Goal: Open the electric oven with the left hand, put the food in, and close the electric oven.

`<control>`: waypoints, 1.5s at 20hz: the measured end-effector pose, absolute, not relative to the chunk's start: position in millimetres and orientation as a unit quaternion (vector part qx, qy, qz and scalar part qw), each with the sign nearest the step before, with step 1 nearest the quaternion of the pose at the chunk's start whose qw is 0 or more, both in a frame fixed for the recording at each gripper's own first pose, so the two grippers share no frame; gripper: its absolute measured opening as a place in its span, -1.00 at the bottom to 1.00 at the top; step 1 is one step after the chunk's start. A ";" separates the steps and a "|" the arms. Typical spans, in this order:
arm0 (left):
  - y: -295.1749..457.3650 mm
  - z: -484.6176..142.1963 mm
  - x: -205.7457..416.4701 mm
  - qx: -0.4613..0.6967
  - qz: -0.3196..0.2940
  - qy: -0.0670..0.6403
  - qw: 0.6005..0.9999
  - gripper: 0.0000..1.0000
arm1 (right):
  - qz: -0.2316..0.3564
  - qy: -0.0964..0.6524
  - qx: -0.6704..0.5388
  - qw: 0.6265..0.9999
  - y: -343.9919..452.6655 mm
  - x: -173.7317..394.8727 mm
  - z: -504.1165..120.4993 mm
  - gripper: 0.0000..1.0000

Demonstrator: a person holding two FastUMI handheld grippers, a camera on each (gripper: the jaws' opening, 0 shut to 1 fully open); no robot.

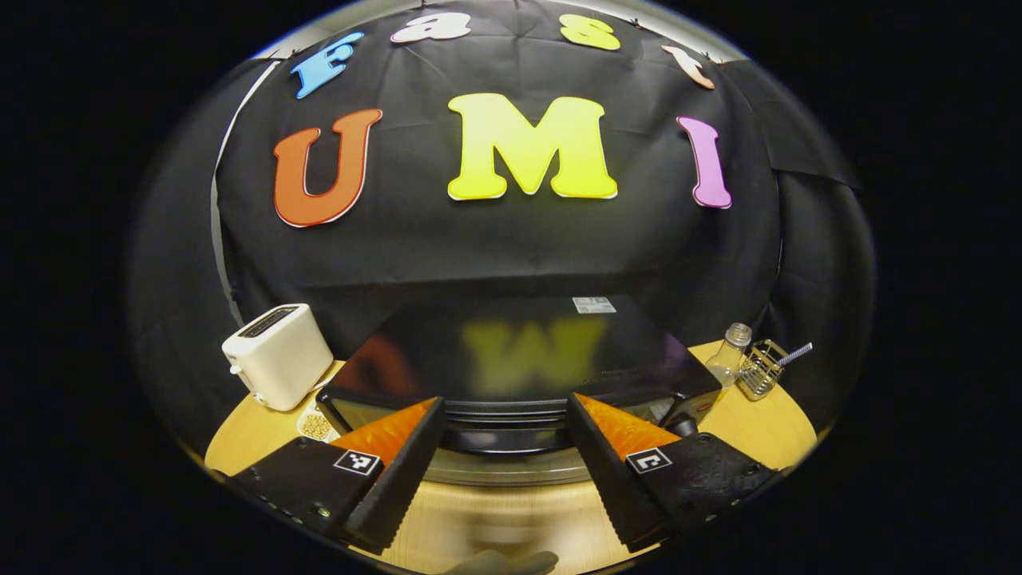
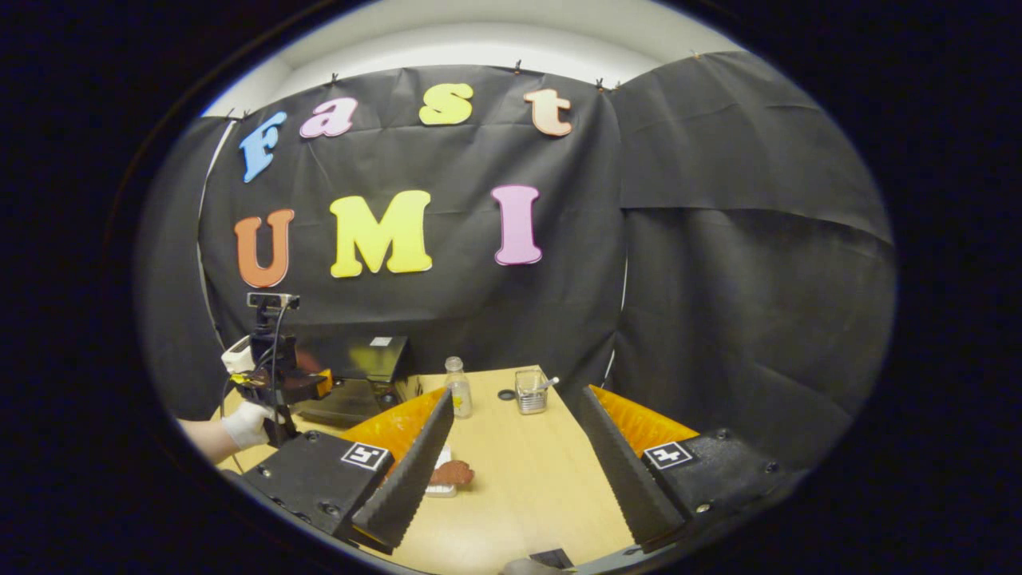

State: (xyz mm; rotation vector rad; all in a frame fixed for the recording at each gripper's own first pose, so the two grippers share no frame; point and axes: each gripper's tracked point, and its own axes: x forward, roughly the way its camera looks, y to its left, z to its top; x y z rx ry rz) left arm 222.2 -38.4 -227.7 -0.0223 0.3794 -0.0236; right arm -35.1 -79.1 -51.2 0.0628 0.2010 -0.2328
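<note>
The black electric oven (image 1: 511, 347) stands right in front of my left gripper (image 1: 505, 406). Its fingers are spread wide, one on each side of the oven's front top edge and dark handle bar (image 1: 503, 422), without pressing on it. I cannot tell whether the door is ajar. In the right gripper view the oven (image 2: 363, 359) is at the left of the wooden table (image 2: 527, 479), with a gloved hand (image 2: 247, 423) holding the left gripper (image 2: 307, 387) at it. The brown food (image 2: 453, 473) lies on a small white plate beside my right gripper's (image 2: 517, 399) left finger. That gripper is open and holds nothing.
A white toaster (image 1: 275, 355) stands left of the oven, with a small dish of beans (image 1: 315, 425) in front of it. A glass bottle (image 1: 730, 355) and a wire holder (image 1: 762, 367) stand to the oven's right. A glass jar (image 2: 531, 391) is near the table's back edge.
</note>
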 end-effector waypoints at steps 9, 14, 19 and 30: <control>-39.9 -240.9 179.1 -0.015 -0.023 0.214 0.977 0.93 | -0.092 0.103 0.045 0.989 -61.8 -42.2 -59.1 0.94; -41.8 -259.3 145.0 -0.016 -0.031 0.235 0.971 0.94 | -0.082 0.108 0.055 0.989 -52.1 -46.0 -68.8 1.00; -42.4 -284.4 110.9 -0.017 -0.037 0.254 0.966 0.93 | -0.076 0.120 0.065 0.988 -44.5 -47.2 -80.9 1.00; -48.8 -337.2 69.7 -0.012 -0.040 0.306 0.951 0.93 | -0.088 0.140 0.055 0.985 -50.2 -59.9 -98.7 1.00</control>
